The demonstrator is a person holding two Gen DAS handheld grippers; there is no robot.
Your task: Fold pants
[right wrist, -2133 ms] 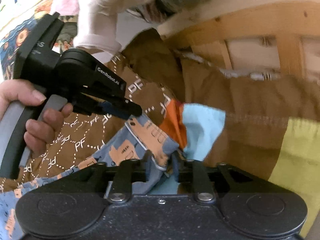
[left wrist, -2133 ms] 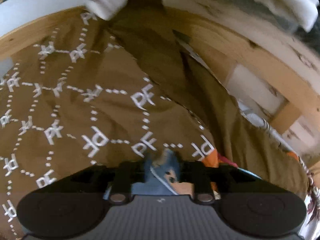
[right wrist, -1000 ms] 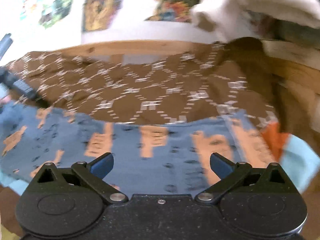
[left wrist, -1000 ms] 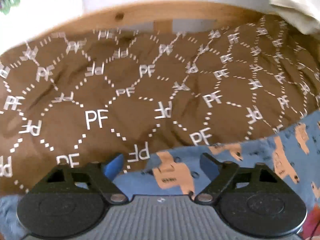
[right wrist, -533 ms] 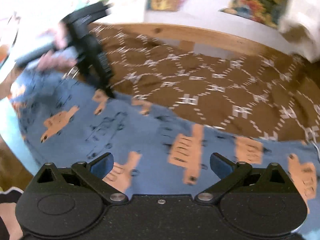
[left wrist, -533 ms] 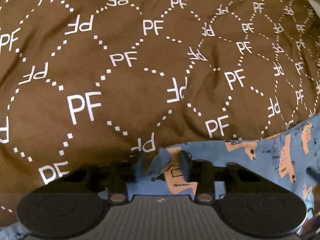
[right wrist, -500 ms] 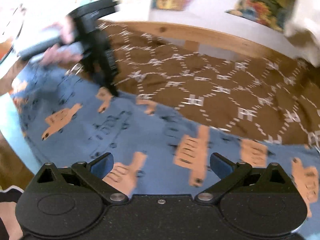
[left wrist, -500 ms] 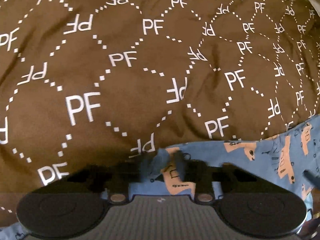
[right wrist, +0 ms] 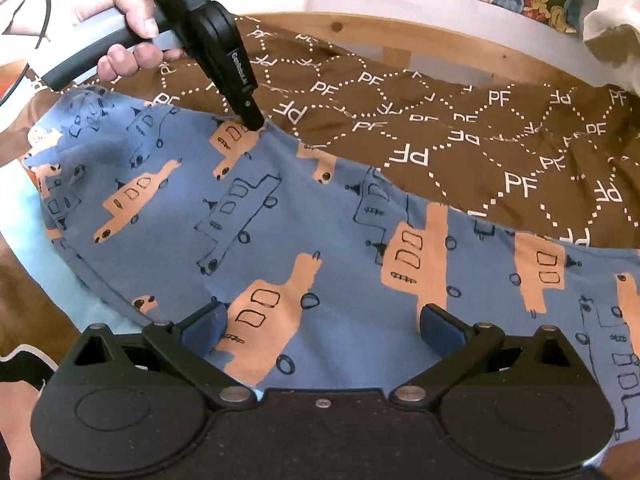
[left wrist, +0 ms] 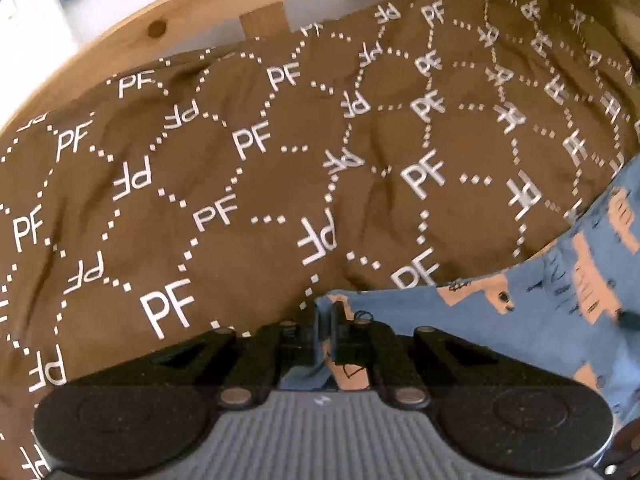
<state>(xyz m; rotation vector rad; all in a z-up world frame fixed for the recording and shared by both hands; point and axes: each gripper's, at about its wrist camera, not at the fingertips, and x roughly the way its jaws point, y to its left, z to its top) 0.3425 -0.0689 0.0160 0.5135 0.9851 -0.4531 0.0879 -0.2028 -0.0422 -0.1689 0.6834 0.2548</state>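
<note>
The pants (right wrist: 304,248), blue with orange vehicle prints, lie spread across the brown bedspread (left wrist: 224,168) on the bed, their far edge running beside the patterned cover. A wooden bed rail (right wrist: 400,30) borders the cover at the back.

My left gripper (left wrist: 329,334) is clamped on a fold of that far edge; the right wrist view confirms its tip (right wrist: 252,118) bearing on the cloth at an orange print. My right gripper (right wrist: 322,326) stands wide apart, holding nothing, poised above the near part of the garment with cloth visible between its pads (right wrist: 204,326).

Assessment: the step in hand appears to be taking hold for a fold, one side secured and the other not yet gripped. Which part of the garment each gripper addresses, waistband or leg, I cannot tell.

Next move, in my judgement: bring the right gripper down onto an edge and pinch a single clean layer, matching the left's hold, so both can carry the cloth over evenly. Risk noted: bunching if the bedspread is caught.
</note>
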